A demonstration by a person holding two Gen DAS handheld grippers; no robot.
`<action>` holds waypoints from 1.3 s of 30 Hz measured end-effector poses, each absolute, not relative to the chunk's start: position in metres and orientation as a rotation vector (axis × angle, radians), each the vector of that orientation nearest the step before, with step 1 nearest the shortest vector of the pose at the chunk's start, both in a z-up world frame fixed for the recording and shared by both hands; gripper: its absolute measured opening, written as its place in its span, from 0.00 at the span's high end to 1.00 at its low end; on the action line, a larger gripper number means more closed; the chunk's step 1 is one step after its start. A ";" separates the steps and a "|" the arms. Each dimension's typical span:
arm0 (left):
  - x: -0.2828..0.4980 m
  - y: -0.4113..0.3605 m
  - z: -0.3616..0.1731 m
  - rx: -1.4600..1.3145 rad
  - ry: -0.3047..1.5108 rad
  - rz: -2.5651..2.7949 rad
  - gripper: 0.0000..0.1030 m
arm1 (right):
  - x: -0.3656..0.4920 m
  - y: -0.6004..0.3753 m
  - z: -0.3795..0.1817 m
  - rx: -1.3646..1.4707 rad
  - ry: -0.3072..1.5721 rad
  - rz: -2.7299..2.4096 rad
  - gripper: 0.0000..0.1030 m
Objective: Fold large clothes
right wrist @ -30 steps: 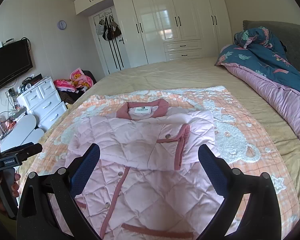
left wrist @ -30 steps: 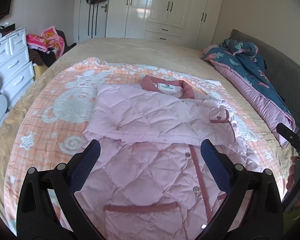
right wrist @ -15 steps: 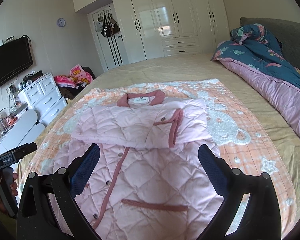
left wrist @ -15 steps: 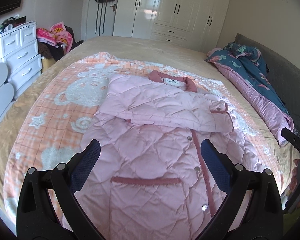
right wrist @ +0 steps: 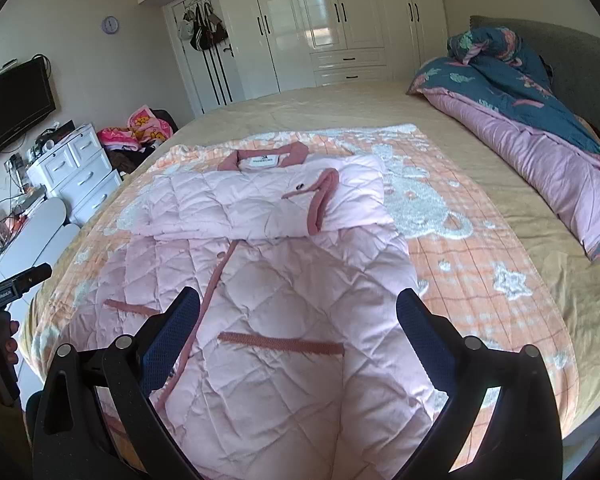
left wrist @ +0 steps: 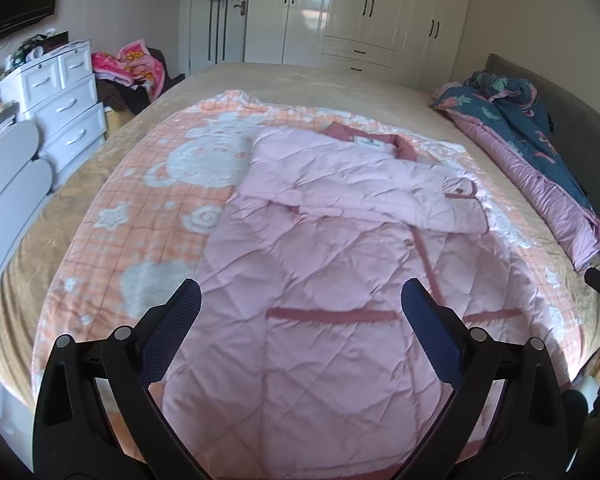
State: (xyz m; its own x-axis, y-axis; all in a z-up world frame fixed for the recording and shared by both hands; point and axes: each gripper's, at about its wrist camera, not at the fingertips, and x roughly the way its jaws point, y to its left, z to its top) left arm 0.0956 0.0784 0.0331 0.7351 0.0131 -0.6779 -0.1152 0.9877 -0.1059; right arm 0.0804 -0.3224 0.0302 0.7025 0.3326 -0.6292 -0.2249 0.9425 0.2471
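A pink quilted coat (left wrist: 332, 264) (right wrist: 276, 280) with dusty-rose trim lies flat on the bed, collar at the far end, both sleeves folded across the chest. My left gripper (left wrist: 300, 304) hovers open over the coat's lower part above a pocket band, holding nothing. My right gripper (right wrist: 298, 304) is likewise open above the lower hem area, near the other pocket band (right wrist: 280, 342). Neither gripper touches the fabric. The left gripper's handle (right wrist: 12, 284) and a hand show at the right wrist view's left edge.
An orange-and-white bear blanket (left wrist: 148, 208) (right wrist: 480, 248) lies under the coat on a tan bed. A rolled blue-and-pink quilt (left wrist: 540, 168) (right wrist: 532, 120) lies along the right side. White drawers (left wrist: 64, 112) stand left; wardrobes (right wrist: 332, 20) line the far wall.
Both grippers have drawn back toward the foot of the bed, so more of the coat's lower half and both pocket bands are now in view. Both stay open.
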 end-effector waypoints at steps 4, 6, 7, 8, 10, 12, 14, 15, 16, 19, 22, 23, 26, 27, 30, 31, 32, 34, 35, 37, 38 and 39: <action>0.085 0.085 0.024 -0.142 0.761 0.085 0.09 | 0.075 -0.326 0.024 0.163 0.750 0.319 0.05; 0.082 0.088 0.018 -0.139 0.779 0.094 0.09 | 0.073 -0.325 0.022 0.160 0.763 0.326 0.05; 0.080 0.089 0.016 -0.139 0.784 0.096 0.09 | 0.072 -0.324 0.021 0.156 0.768 0.330 0.05; 0.077 0.091 0.012 -0.141 0.793 0.098 0.09 | 0.070 -0.324 0.020 0.154 0.772 0.338 0.05; 0.072 0.095 0.006 -0.148 0.808 0.090 0.09 | 0.067 -0.323 0.019 0.156 0.781 0.350 0.05; 0.069 0.097 0.001 -0.146 0.826 0.098 0.09 | 0.065 -0.323 0.016 0.151 0.791 0.352 0.05; 0.064 0.102 -0.004 -0.147 0.846 0.108 0.09 | 0.062 -0.324 0.014 0.144 0.801 0.352 0.05; 0.062 0.105 -0.008 -0.153 0.858 0.108 0.09 | 0.061 -0.325 0.012 0.144 0.809 0.352 0.05; 0.060 0.107 -0.009 -0.158 0.864 0.106 0.09 | 0.060 -0.326 0.009 0.146 0.818 0.353 0.05; 0.055 0.119 -0.017 -0.186 0.893 0.096 0.09 | 0.058 -0.329 0.004 0.143 0.834 0.350 0.05; 0.049 0.131 -0.026 -0.221 0.919 0.089 0.09 | 0.054 -0.331 -0.001 0.129 0.849 0.350 0.05; 0.048 0.134 -0.028 -0.233 0.923 0.085 0.09 | 0.053 -0.332 -0.002 0.127 0.853 0.351 0.05; 0.044 0.145 -0.035 -0.283 0.942 0.058 0.15 | 0.050 -0.335 -0.007 0.124 0.864 0.347 0.05; 0.043 0.149 -0.037 -0.296 0.949 0.049 0.20 | 0.050 -0.337 -0.008 0.124 0.869 0.342 0.05; 0.042 0.154 -0.041 -0.293 0.973 0.030 0.32 | 0.048 -0.344 -0.011 0.138 0.874 0.339 0.05; 0.041 0.157 -0.043 -0.295 0.987 0.022 0.36 | 0.047 -0.346 -0.011 0.144 0.876 0.339 0.05; 0.041 0.158 -0.044 -0.300 0.997 0.018 0.37 | 0.047 -0.347 -0.011 0.147 0.878 0.339 0.05; 0.040 0.163 -0.048 -0.317 1.019 -0.007 0.39 | 0.046 -0.351 -0.012 0.152 0.883 0.341 0.05; 0.040 0.165 -0.050 -0.324 1.030 -0.013 0.39 | 0.046 -0.352 -0.013 0.151 0.891 0.343 0.05; 0.039 0.168 -0.055 -0.349 1.051 -0.040 0.39 | 0.045 -0.353 -0.015 0.140 0.904 0.345 0.05; 0.039 0.169 -0.057 -0.363 1.058 -0.056 0.39 | 0.045 -0.354 -0.018 0.125 0.919 0.345 0.05; 0.039 0.170 -0.059 -0.377 1.066 -0.071 0.39 | 0.045 -0.354 -0.019 0.117 0.926 0.344 0.05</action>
